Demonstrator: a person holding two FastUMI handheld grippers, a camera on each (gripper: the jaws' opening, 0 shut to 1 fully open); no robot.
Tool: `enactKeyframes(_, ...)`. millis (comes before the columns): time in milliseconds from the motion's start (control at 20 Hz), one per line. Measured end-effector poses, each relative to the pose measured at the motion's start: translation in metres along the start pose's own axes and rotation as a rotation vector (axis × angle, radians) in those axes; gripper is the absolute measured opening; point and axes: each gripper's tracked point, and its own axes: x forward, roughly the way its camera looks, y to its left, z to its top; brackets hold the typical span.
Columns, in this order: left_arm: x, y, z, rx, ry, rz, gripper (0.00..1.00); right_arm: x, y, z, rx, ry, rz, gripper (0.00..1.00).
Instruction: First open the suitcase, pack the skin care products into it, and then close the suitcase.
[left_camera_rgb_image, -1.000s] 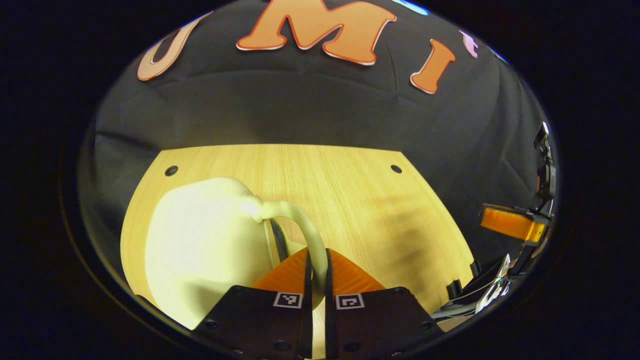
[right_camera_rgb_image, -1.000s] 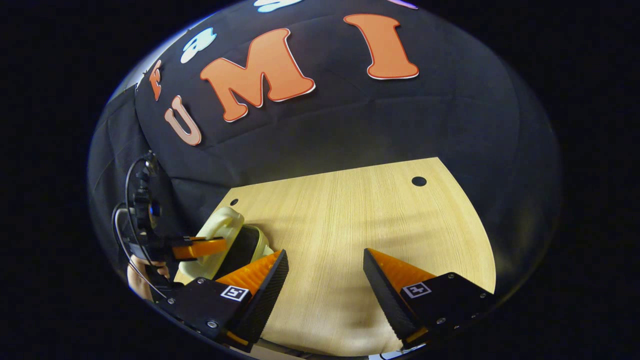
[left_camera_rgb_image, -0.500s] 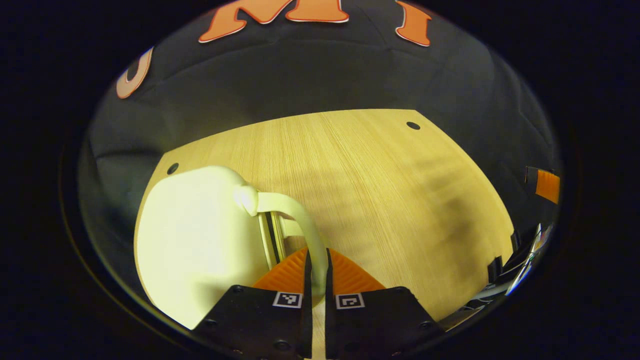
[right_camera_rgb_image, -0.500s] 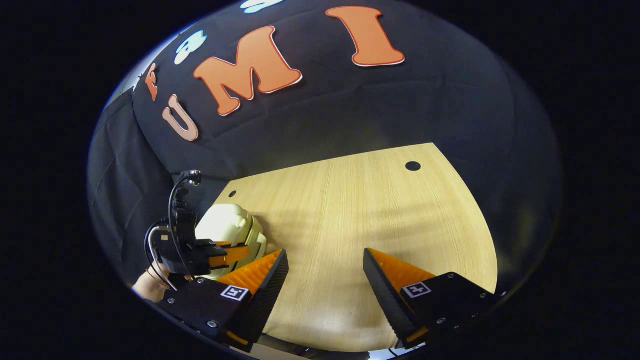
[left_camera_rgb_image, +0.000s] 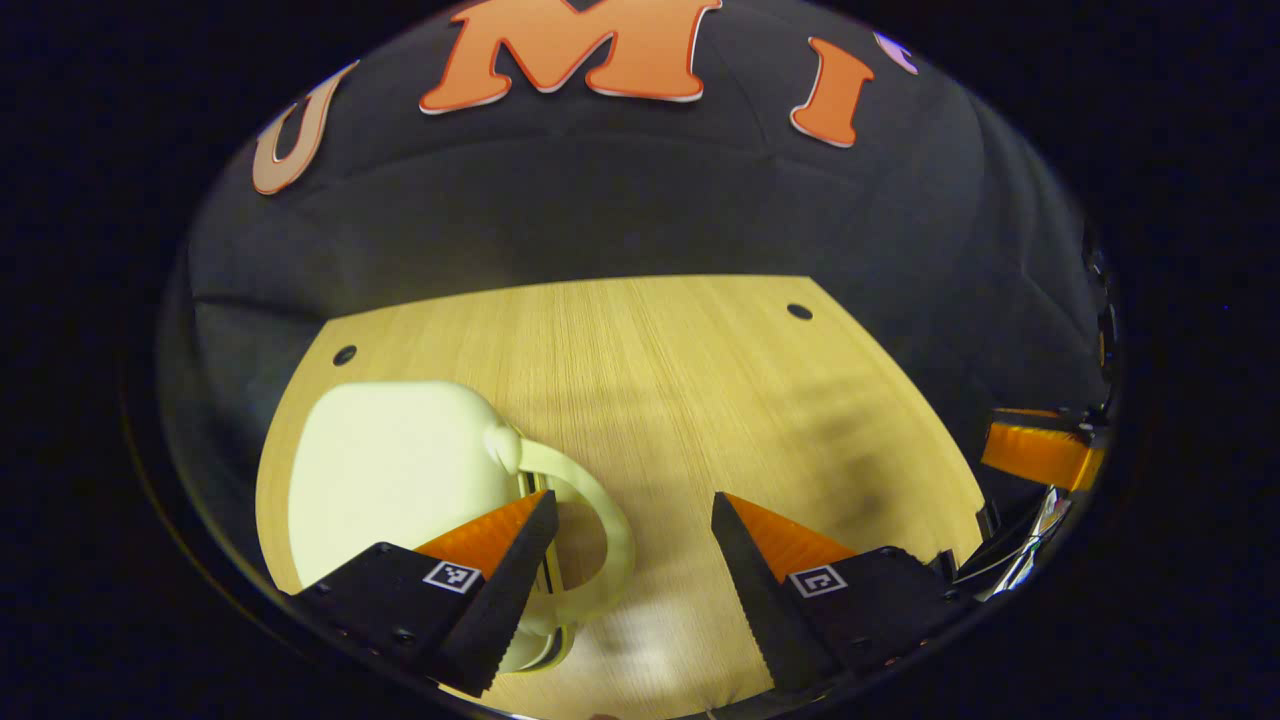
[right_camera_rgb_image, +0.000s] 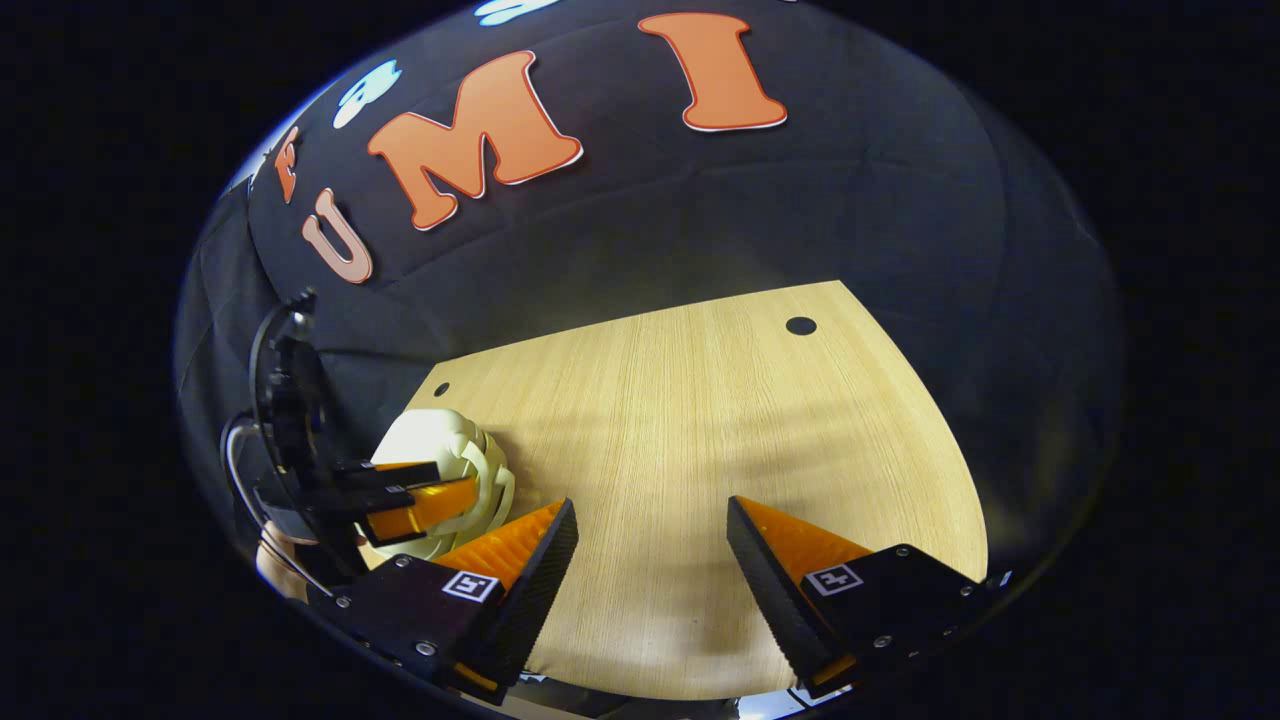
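Note:
A small cream suitcase lies flat on the wooden table, lid down, its looped handle pointing toward me. My left gripper stands open just over that handle, with the loop beside its left finger and neither finger pressing on it. In the right gripper view the same suitcase sits at the table's left corner, with the left gripper in front of it. My right gripper hangs open over bare table, holding nothing. It also appears at the right edge as the right gripper.
The table has small round holes near its far corners. Black cloth walls close in behind and to the sides. A hand holds the left gripper at the lower left of the right gripper view.
My left gripper was shut on the suitcase handle and has opened, letting it go. The suitcase lid came down from partly raised to flat. The right gripper barely moved.

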Motion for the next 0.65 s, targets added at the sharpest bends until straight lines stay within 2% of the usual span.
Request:
enactKeyframes(350, -0.122, -0.009, 0.077, 0.004, -0.362, 0.030, 0.96, -0.032, 0.017, 0.030, -0.066, -0.198, -0.034, 0.96)
enactKeyframes(500, -0.169, -0.017, 0.076, 0.008, -0.482, 0.025, 0.96, -0.048, 0.030, 0.051, -0.134, -0.330, -0.047, 0.96)
enactKeyframes(650, -0.184, -0.007, 0.081, -0.028, -0.544, 0.031, 0.96, -0.064, 0.048, 0.059, -0.183, -0.407, -0.034, 0.95)
